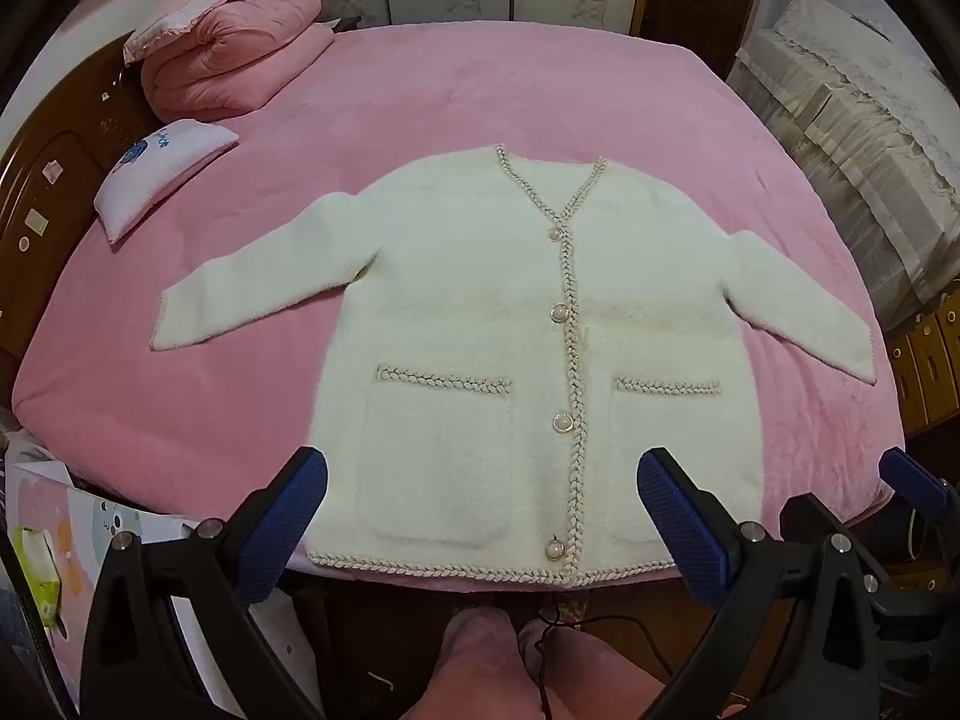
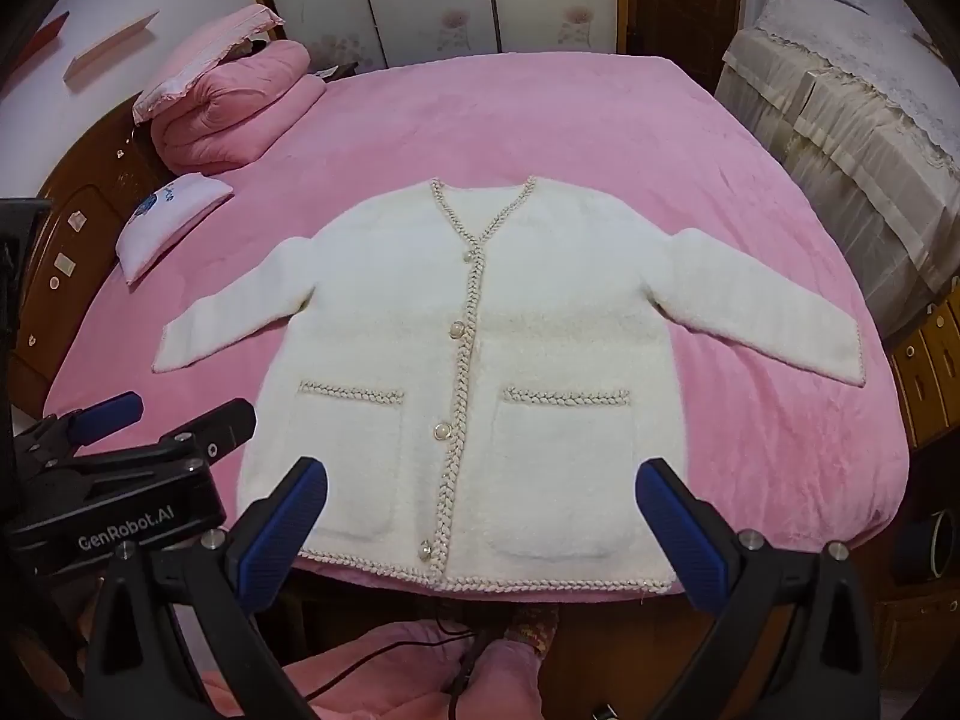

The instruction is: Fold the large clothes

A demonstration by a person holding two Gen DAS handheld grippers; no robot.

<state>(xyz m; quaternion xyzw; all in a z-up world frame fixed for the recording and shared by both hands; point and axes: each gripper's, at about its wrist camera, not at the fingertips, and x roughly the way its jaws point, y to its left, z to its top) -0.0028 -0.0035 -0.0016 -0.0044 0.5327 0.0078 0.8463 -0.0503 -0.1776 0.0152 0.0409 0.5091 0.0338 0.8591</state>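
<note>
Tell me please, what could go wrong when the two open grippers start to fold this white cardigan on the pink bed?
The cardigan has its hem at the bed's near edge, so a pull toward the person could drag it off. Its fluffy fabric looks thick; the left gripper or right gripper might pinch only the top layer. The sleeves lie spread, so they may trail unevenly.

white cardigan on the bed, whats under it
The white cardigan lies flat, buttoned, on the pink bed cover, which shows all around it. Whatever is directly beneath the cardigan is covered.

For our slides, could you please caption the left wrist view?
Open left tongs hover over a buttoned, fluffy white cardigan spread flat on a pink bed.
</note>
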